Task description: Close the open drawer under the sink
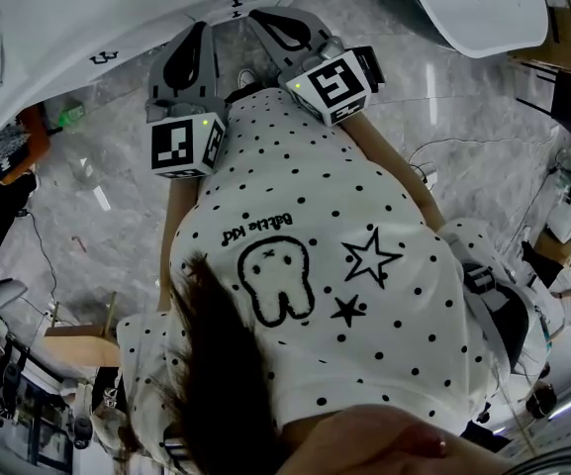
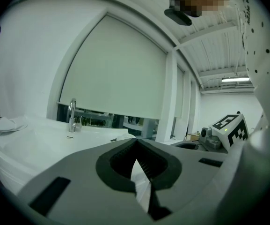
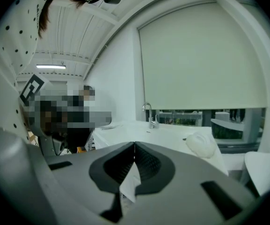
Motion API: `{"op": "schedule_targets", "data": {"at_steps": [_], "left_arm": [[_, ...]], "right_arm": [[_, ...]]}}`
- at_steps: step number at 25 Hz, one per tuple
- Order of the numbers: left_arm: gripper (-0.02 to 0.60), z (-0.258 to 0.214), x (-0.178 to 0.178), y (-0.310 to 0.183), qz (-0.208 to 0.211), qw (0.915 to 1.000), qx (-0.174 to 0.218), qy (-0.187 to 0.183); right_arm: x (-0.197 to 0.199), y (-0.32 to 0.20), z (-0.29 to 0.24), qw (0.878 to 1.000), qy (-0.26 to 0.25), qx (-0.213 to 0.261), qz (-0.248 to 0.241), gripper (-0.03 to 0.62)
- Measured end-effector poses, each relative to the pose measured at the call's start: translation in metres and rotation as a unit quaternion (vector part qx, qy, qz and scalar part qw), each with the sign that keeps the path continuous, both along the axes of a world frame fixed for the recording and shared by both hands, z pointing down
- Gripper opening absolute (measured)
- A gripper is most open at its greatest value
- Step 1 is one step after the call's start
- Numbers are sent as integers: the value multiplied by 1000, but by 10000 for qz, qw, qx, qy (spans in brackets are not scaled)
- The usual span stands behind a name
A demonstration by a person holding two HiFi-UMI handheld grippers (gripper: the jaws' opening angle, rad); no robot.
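Inspection: my left gripper (image 2: 135, 144) and my right gripper (image 3: 134, 146) are both closed tip to tip with nothing between the jaws. I hold them side by side, facing the white sink counter (image 2: 36, 142). A faucet (image 2: 71, 115) stands at the counter's rear. The drawer beneath the counter is out of view.

The polka-dot shirt (image 1: 300, 181) carries small script, seen upside down, seemingly "Battle Kid", though not sharply legible.
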State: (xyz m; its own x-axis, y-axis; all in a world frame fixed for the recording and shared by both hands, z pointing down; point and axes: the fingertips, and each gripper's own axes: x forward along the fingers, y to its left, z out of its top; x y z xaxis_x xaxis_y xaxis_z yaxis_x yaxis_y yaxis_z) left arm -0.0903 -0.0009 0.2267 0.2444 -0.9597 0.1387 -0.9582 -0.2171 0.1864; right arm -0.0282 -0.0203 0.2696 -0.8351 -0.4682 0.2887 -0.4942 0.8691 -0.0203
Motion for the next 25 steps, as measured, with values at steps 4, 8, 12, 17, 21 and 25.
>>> {"op": "schedule_targets", "data": {"at_steps": [4,8,12,17,21,25], "left_arm": [[3,0,1,-1,29,10000,-9,19],[3,1,1,-2,32,10000,-15,50],[3,0,1,-4,48,10000,5,63],[3,0,2,-5,74,10000,12,59],[3,1,1,-5,64,9999,-1,78],[3,0,0,-6,52,9999,-11,99]], "right_arm": [[0,-1,0,10000,-25,25,15,14],[2,-2,0,10000,2,6,52,14],[4,-5,-1,9999,-21,43,110,14],[5,-6,-2,9999,-29,60,135,14],[5,-6,-2,9999,-24,61,155,14],[6,-7,-2,9998,-30,62,165,14]]}}
